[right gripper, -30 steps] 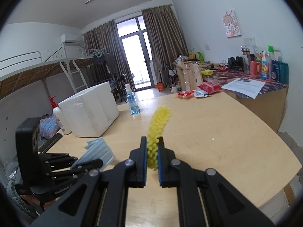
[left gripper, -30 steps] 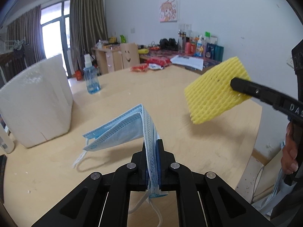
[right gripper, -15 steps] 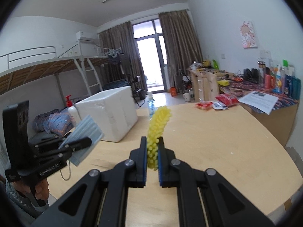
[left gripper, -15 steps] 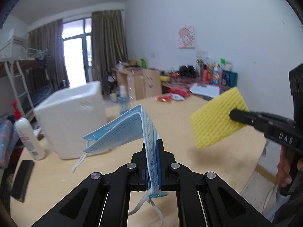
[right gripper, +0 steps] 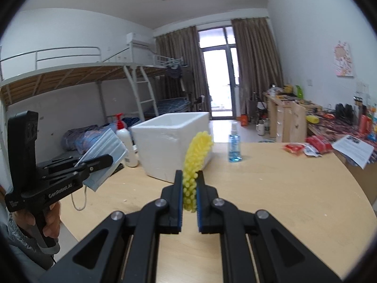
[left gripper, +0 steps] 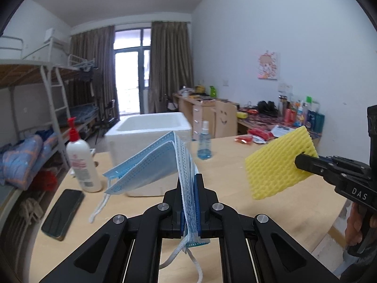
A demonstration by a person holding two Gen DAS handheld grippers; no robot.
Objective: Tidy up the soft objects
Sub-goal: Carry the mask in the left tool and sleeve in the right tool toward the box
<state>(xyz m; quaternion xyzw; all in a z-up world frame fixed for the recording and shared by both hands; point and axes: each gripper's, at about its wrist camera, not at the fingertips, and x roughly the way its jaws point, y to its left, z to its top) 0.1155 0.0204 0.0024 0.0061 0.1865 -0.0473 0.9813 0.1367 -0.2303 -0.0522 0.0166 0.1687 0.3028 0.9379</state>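
Observation:
My left gripper is shut on a stack of blue face masks, which fans out to the left with ear loops dangling. The same masks and the left gripper show at the left of the right wrist view. A yellow foam net pad stands edge-on between the jaws of my right gripper, which is shut on it. In the left wrist view this pad hangs at the right, pinched by the right gripper. An open white foam box stands on the table beyond both.
On the wooden table stand a white pump bottle, a blue spray bottle and a black phone. Red snack packets and papers lie far right. A bunk bed stands left.
Both grippers have risen and swung left with their loads still held. The foam box, pump bottle and phone have come into the left wrist view.

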